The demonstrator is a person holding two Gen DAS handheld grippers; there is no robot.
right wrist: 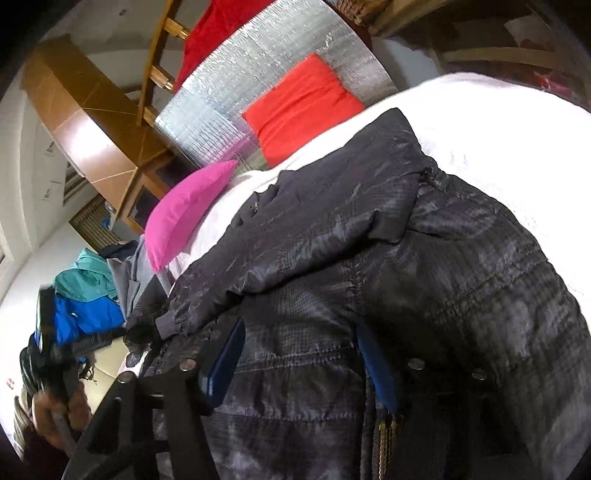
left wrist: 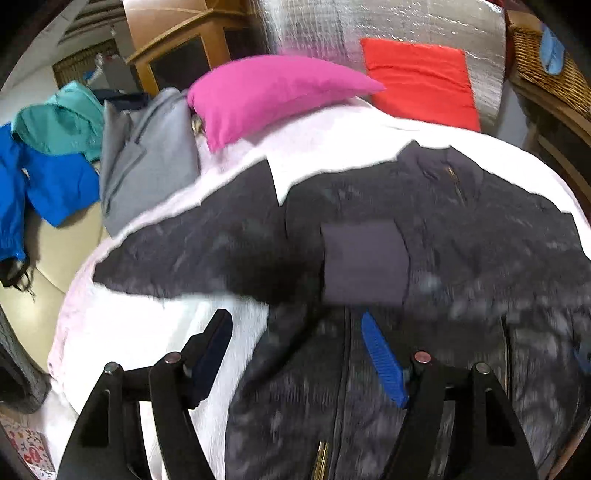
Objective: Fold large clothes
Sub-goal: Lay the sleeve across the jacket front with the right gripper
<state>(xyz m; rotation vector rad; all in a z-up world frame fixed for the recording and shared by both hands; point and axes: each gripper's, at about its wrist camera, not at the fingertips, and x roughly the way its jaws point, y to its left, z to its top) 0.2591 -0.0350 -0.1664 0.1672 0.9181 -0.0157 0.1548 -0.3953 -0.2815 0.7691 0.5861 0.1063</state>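
Note:
A large dark quilted jacket (left wrist: 424,236) lies spread on a white bed cover (left wrist: 332,136), front up, its zip running toward the camera. One sleeve (left wrist: 192,251) stretches out to the left. My left gripper (left wrist: 295,354) is open just above the jacket's lower front, its blue fingers (left wrist: 382,356) apart and empty. In the right wrist view the jacket (right wrist: 424,295) fills the frame with a sleeve (right wrist: 314,221) folded across the body. My right gripper (right wrist: 295,365) is open over the jacket's quilted front, holding nothing.
A pink pillow (left wrist: 269,92) and a red cushion (left wrist: 421,81) lie at the head of the bed against a silver foil panel (left wrist: 369,26). Grey (left wrist: 144,162), teal (left wrist: 62,122) and blue (left wrist: 40,184) garments lie at the left. A wicker basket (left wrist: 546,66) stands at the right.

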